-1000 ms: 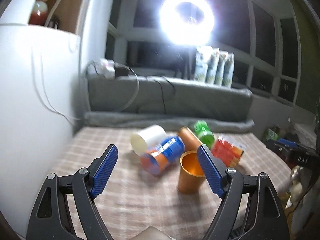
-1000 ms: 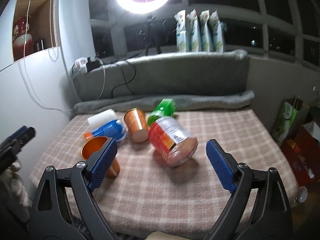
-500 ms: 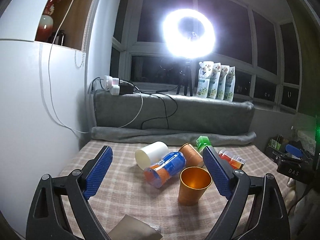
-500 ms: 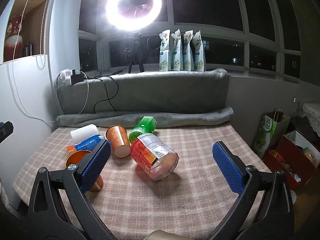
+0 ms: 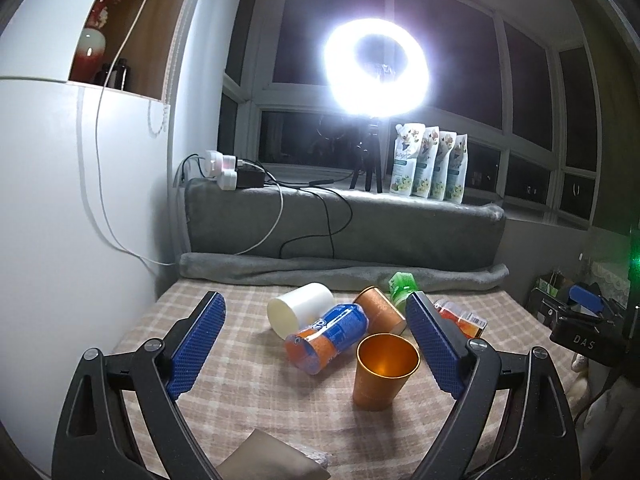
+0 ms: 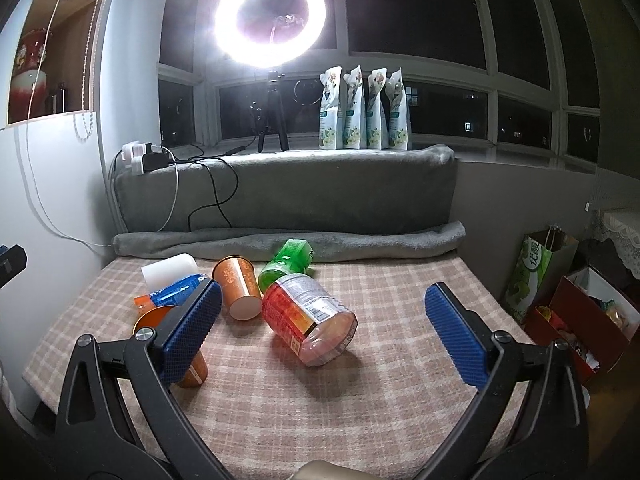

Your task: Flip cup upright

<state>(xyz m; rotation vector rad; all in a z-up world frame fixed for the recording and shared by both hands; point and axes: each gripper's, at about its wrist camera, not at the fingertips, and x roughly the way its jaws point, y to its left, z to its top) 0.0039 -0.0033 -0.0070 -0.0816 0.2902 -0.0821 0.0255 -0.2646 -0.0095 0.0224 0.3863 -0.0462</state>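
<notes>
Already one orange metal cup (image 5: 384,372) stands upright on the checked cloth (image 5: 248,392), mouth up, near my left gripper (image 5: 316,344) and just ahead of its right-hand pad; both of my grippers are spread wide and hold nothing. My right gripper (image 6: 320,332) hangs over the cloth with its left pad in front of that same cup. Judgement: if this cup is the target, the flip looks done and only withdrawal is left; however, a second copper-toned patterned cup (image 6: 238,288) lies on its side further back, base towards the right wrist camera, so one flip may remain. Materials: the upright cup is smooth, tapered, anodised-looking, glossy inside. The lying cup carries a fine embossed pattern and leans among the clutter, touching the blue and orange can (image 5: 326,340). A white plastic cylinder (image 5: 300,308) lies beside the can, matte. The clear jar with red label (image 6: 310,320) is on its side, rounded and likely to roll. A green bottle (image 6: 286,264) lies behind it. The cloth is soft and woven, probably giving poor footing for a narrow cup base
</notes>
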